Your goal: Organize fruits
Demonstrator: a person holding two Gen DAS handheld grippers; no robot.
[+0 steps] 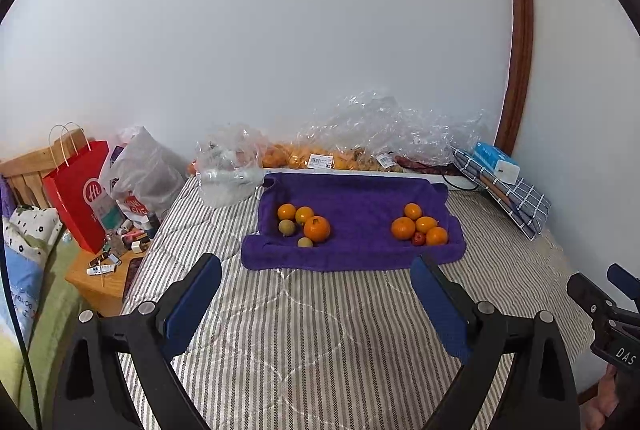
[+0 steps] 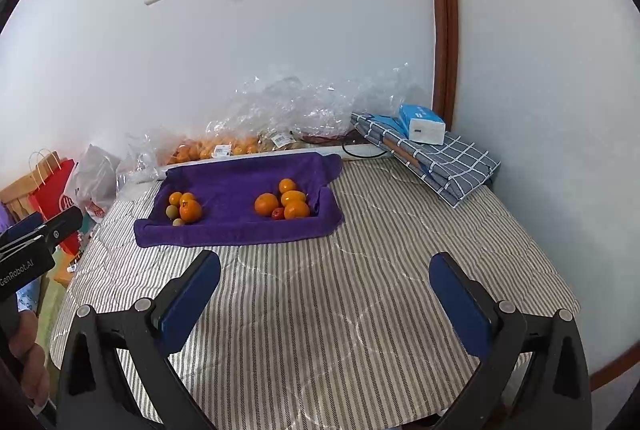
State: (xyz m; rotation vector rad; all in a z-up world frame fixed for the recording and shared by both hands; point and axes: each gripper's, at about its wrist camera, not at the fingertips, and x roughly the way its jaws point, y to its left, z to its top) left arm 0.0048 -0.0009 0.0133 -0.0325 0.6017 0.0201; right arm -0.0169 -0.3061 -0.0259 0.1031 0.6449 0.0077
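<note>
A purple towel [image 1: 356, 202] [image 2: 236, 186] lies on the striped bed and carries two clusters of fruit. The left cluster [image 1: 304, 224] [image 2: 184, 208] has oranges, one large, and two small greenish-brown fruits. On the right, a second cluster [image 1: 420, 226] [image 2: 286, 204] holds several oranges and one small red fruit. My left gripper [image 1: 316, 270] hangs open over the bedding, short of the towel's near edge, with nothing between its blue pads. Also back from the towel, my right gripper [image 2: 324, 270] stands wide open and empty. Each gripper shows at the edge of the other's view.
Clear plastic bags [image 1: 380, 134] with more oranges line the wall behind the towel. A folded checked cloth [image 2: 436, 158] with a tissue pack [image 2: 424, 122] sits at the back right. A red paper bag [image 1: 80, 190] and a cluttered wooden nightstand [image 1: 104, 278] stand left of the bed.
</note>
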